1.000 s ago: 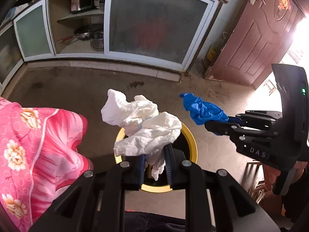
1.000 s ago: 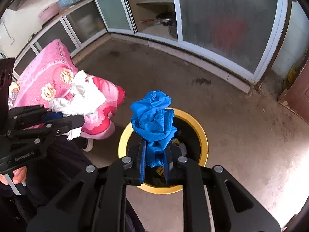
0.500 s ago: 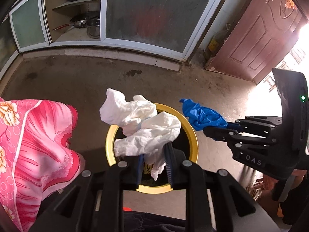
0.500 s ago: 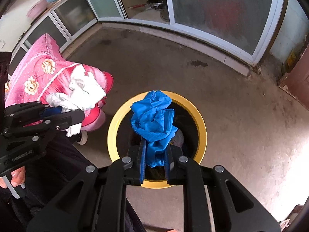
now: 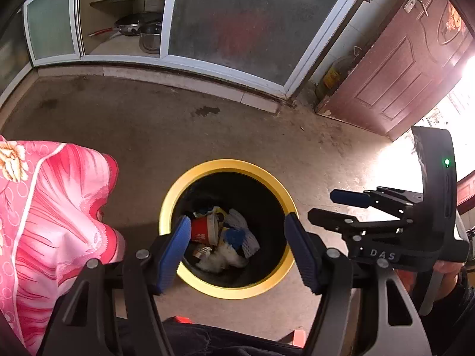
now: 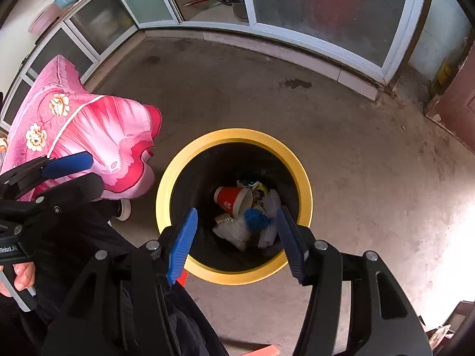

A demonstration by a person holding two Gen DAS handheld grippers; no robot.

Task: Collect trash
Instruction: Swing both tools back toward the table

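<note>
**Release over the bin: both grippers emptied**

Since the earlier frames the white crumpled paper has left the left gripper and the blue glove has left the right one; both sets of jaws have just been opening, and nothing is between either pair.

*Left wrist view.* The left gripper [image 5: 237,238] stands with its blue pads spread apart, empty, above the mouth of the yellow-rimmed bin [image 5: 279,188]. Inside lie the white paper [image 5: 222,259], a red paper cup [image 5: 202,231] and other scraps. The right gripper [image 5: 329,207] shows at the right edge, jaws parted, beside the bin rim. A pink floral cloth [image 5: 50,213] hangs at left, clear of the bin.

*Right wrist view.* The right gripper [image 6: 236,234] is likewise open and holds nothing – the blue glove [image 6: 255,221] rests in the bin among pale wrappers, next to the red cup. The left gripper [image 6: 80,172] enters at left, in front of the pink cloth.

*Technique.* The drop appears complete (both items lie well inside the rim). To finish cleanly, keep the jaws apart while lifting straight up, so no pad snags the rim or the cloth, and check that nothing clings to the ribbed pads before turning to any trash that remains elsewhere – none shows on the concrete floor [image 6: 341,124] here.
</note>
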